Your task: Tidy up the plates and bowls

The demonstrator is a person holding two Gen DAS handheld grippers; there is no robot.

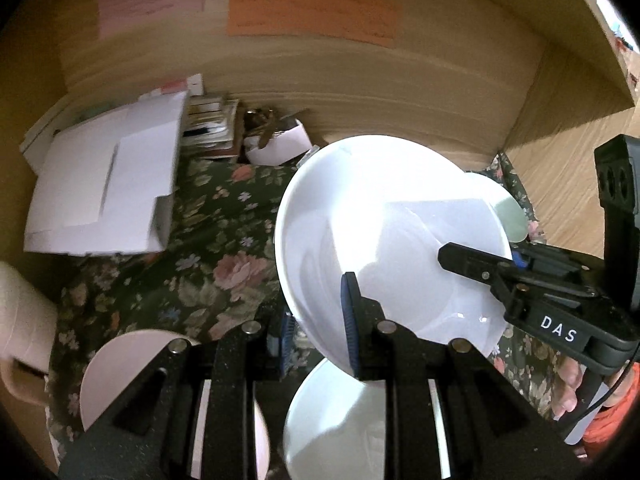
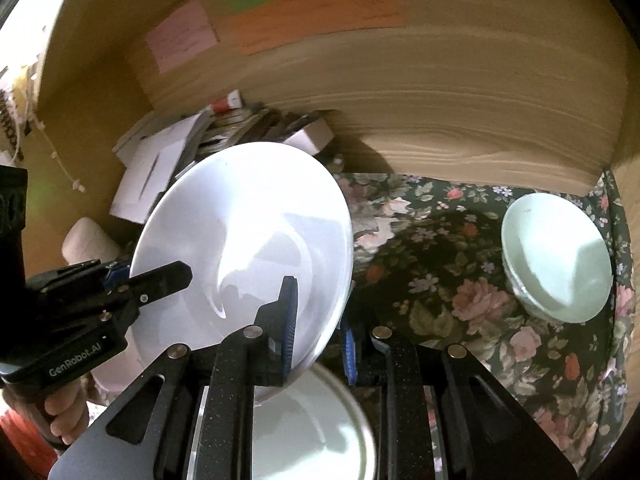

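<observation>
A large white plate (image 1: pixel 380 220) hangs tilted above the floral tablecloth (image 1: pixel 200 264), held from both sides. My left gripper (image 1: pixel 318 332) is shut on its near rim, and my right gripper (image 1: pixel 476 258) clamps the opposite edge. In the right wrist view the same plate (image 2: pixel 248 240) sits in my right gripper (image 2: pixel 318 336), with the left gripper (image 2: pixel 160 276) on its far side. Under the lifted plate lies another white plate (image 2: pixel 312 420). A pink plate (image 1: pixel 120 372) rests at the lower left. Pale green bowls (image 2: pixel 556 256) stand stacked at the right.
White boxes and papers (image 1: pixel 104 192), a pile of books (image 1: pixel 208 128) and a small white box of odds (image 1: pixel 280 140) crowd the back left against the wooden wall (image 2: pixel 440 100). A pale roll (image 1: pixel 20 320) stands at the left edge. A person's hand (image 2: pixel 64 412) grips the left handle.
</observation>
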